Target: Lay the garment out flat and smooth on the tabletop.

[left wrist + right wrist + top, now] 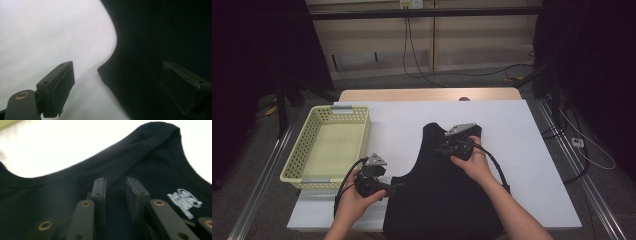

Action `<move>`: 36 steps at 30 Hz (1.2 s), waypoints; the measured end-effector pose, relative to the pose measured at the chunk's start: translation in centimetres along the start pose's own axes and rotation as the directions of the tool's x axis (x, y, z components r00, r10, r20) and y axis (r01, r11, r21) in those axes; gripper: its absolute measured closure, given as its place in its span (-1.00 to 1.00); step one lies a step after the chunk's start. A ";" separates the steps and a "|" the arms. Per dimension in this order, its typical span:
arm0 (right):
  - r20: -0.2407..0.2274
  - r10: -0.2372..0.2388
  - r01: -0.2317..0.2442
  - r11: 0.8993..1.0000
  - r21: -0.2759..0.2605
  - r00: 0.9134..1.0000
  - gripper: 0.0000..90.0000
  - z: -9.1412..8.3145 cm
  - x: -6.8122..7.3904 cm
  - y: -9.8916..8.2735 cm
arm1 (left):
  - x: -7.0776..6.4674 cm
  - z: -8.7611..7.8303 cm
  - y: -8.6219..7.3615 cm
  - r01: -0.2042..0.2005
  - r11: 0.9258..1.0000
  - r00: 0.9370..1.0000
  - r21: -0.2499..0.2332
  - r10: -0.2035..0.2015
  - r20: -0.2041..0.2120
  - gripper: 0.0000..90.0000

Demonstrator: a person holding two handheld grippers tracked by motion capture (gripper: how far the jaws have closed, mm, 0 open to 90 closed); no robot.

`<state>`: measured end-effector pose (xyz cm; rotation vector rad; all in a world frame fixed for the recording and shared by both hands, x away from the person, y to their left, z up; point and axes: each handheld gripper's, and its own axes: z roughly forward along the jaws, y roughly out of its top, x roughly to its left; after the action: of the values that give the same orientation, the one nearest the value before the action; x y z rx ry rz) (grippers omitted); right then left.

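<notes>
Right gripper (pixel 115 195): jaws narrow, a small gap between them, black cloth of the vest (pixel 447 185) bunched in that gap near the shoulder strap; can't tell if the pads actually pinch it. Left gripper (pixel 125 87): released, jaws wide apart, straddling the vest's side edge at the armhole, one jaw over the white sheet (pixel 532 150), the other over the black cloth, nothing held. Vest lies flat on the sheet, neck end away from the person, hem at the near table edge, white printed logo (pixel 184 203) inside the neck. Yellow basket (pixel 297 155) sits at the sheet's left edge, well apart from the vest. Bare sheet right of and beyond the vest. Grey floor with cables (pixel 412 60) past the table's far end.
</notes>
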<state>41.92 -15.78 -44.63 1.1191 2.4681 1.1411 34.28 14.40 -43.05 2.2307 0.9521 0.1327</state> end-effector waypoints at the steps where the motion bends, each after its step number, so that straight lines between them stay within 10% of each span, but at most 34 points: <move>1: -0.010 0.001 -0.001 1.000 -0.004 1.000 0.62 0.0 0.2 0.0 | -0.1 0.0 0.0 0.002 1.000 1.000 0.002 -0.002 0.001 -0.69; 7: -0.035 -0.060 0.062 0.996 0.058 0.998 0.65 0.8 1.2 -0.7 | 0.0 0.1 0.0 0.001 1.000 1.000 0.000 -0.001 -0.002 -0.69; 11: -0.062 -0.048 0.051 0.997 0.057 0.997 0.93 0.8 1.2 -0.7 | 0.0 0.2 0.0 0.002 1.000 1.000 0.005 -0.002 -0.003 -0.69; 22: -0.020 0.000 0.001 0.998 0.062 1.000 0.90 0.1 -0.2 -1.1 | 0.1 0.4 -0.1 0.021 1.000 1.000 0.010 -0.021 -0.022 -0.65; 36: 0.066 0.037 -0.038 0.999 0.003 0.997 -0.30 -4.2 -2.3 -3.1 | 0.0 0.8 0.5 0.016 1.000 1.000 0.004 -0.016 0.009 -0.69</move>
<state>39.86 -21.07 -44.29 1.1894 2.4103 1.0912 34.85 13.64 -43.35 2.2251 0.9658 0.1130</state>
